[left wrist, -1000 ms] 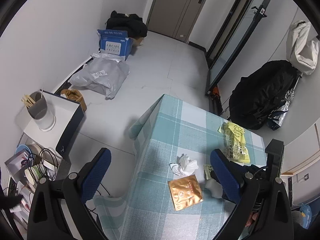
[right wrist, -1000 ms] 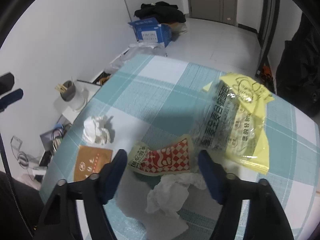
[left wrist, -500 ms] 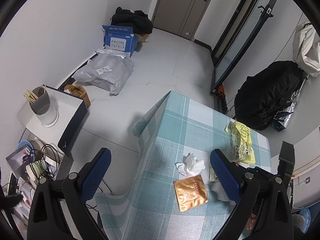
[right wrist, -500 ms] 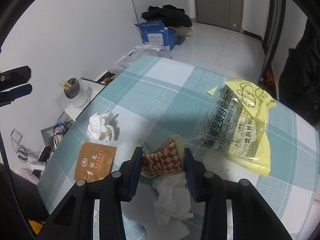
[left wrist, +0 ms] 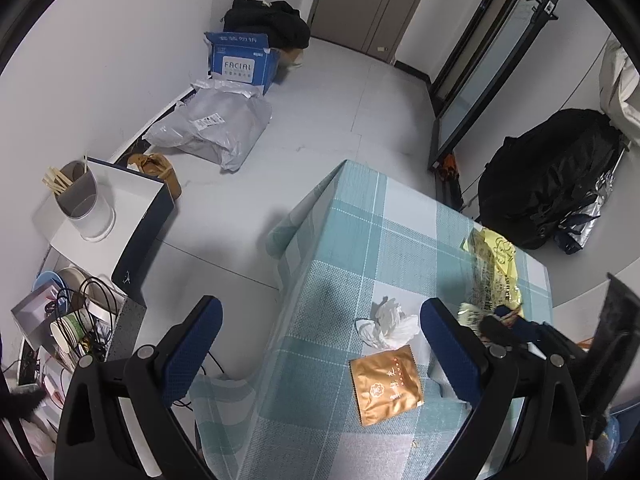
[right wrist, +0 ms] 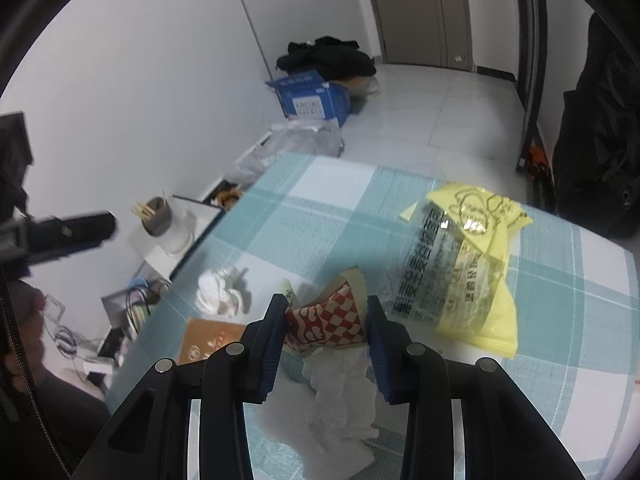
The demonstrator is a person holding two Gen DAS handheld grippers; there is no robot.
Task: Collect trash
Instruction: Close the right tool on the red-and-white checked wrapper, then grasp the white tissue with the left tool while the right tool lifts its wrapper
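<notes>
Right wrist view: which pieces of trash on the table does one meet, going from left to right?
Brown packet → crumpled white tissue → red-and-white checked wrapper, clamped in the right hand-held gripper → yellow-and-clear plastic bag.

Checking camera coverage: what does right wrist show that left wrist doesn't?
Only the right wrist view: the right gripper shut on the red-and-white checkered wrapper, its jaws just closed on it, and a flat white tissue below the wrapper.

Only the left wrist view: the left gripper open and empty over the table's edge.

Both: the crumpled tissue, gold sachet, yellow package, blue box and teal checked tablecloth.
</notes>
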